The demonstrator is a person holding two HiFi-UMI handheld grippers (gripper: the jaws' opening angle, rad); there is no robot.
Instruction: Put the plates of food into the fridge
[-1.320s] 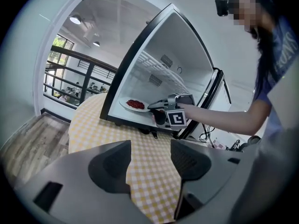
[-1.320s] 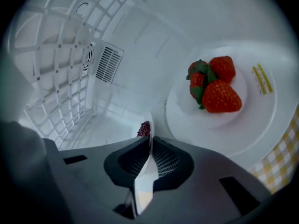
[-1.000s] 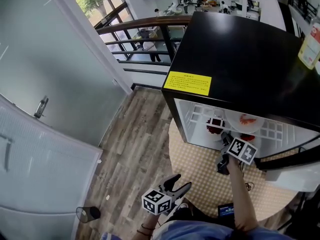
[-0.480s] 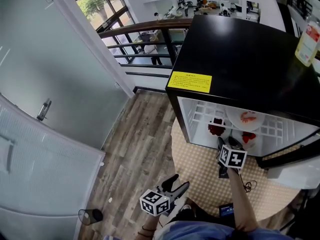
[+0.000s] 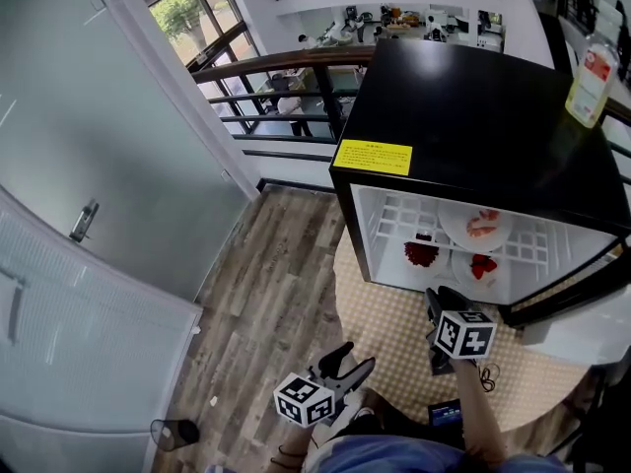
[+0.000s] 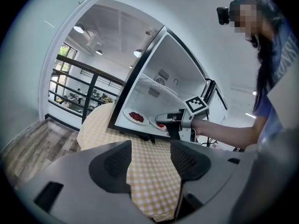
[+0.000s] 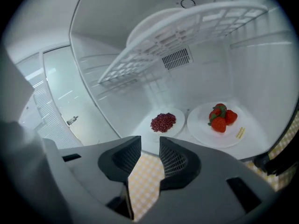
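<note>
The small black fridge stands open on a yellow checked table. On its floor sit a white plate of dark red bits and a white plate of strawberries. A third plate with red food lies on the wire shelf above. My right gripper hovers just outside the fridge mouth; its jaws are closing with nothing between them. My left gripper is held low near my body, open and empty.
The fridge door swings out at the right. A yellow bottle stands on the fridge top. A cable and a small dark device lie on the table near me. Wood floor, a railing and a glass door lie to the left.
My right gripper has let go of the strawberry plate and drawn back out of the fridge toward me. The plate stays on the fridge floor. My left gripper has barely moved.
</note>
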